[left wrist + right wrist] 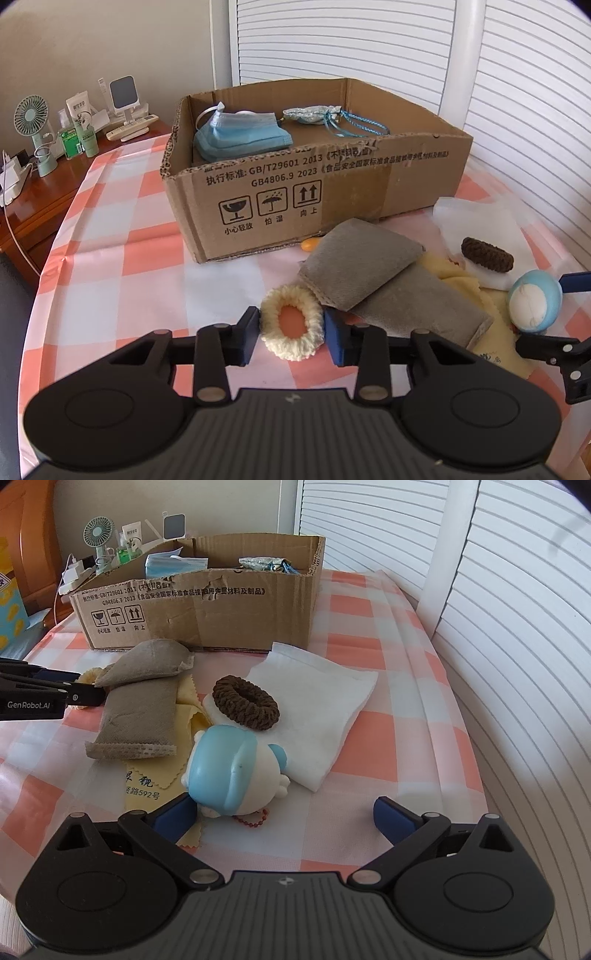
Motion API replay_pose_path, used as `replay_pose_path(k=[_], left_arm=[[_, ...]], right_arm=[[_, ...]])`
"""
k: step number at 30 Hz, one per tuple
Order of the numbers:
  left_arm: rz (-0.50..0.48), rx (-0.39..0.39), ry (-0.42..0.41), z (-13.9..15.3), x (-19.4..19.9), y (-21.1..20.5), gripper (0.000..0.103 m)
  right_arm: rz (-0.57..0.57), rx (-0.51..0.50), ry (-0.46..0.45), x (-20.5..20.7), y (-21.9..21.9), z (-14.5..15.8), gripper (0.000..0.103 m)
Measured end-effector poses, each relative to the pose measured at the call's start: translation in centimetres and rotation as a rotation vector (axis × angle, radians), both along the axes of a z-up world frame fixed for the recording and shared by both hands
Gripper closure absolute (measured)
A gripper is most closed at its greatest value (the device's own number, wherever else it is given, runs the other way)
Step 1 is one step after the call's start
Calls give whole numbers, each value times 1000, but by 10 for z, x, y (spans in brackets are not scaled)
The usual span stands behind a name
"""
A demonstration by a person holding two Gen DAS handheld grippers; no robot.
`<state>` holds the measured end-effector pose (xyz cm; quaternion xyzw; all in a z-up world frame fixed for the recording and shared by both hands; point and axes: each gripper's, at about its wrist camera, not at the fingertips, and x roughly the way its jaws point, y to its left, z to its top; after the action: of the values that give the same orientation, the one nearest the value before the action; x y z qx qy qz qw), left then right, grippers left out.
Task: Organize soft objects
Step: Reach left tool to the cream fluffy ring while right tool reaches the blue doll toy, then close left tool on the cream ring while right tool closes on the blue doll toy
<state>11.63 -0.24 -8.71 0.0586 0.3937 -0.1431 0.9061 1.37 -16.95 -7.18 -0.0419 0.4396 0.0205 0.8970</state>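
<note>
Left gripper [291, 326]: jaws closed against both sides of the cream scrunchie [291, 325], a fuzzy knitted ring lying flat on the checked cloth of the worktop [110, 258], in front of the cardboard box [258, 199].

Right gripper [280, 818]: jaws spread wide, gripping nothing; the glossy blue-and-white toy figure [229, 775] lies on its side against the left pad.

Two grey felt-like pouches [144, 709] overlap on a yellow zigzag-edged cloth [147, 779], which is largely covered. A brown scrunchie [245, 701] rests on a folded white cloth [314, 701].

Inside the corrugated box: a blue pleated mask [240, 136] and a silvery drawstring pouch [310, 114]. A small orange item [312, 244] at the box foot is mostly hidden.
</note>
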Motion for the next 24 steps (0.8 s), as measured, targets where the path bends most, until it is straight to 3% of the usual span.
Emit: replay_pose_path(k=[3, 12, 16, 24], left_arm=[[11, -6, 5, 0, -2, 4, 66], [17, -7, 9, 0, -3, 5, 66], [13, 1, 9, 1, -4, 6, 67], [-3, 27, 5, 8, -12, 8, 71]], right_arm=[[21, 10, -39, -4, 3, 6, 3], [80, 22, -87, -1, 17, 11, 24], [93, -10, -74, 3, 22, 7, 44], [97, -11, -83, -3, 21, 15, 46]])
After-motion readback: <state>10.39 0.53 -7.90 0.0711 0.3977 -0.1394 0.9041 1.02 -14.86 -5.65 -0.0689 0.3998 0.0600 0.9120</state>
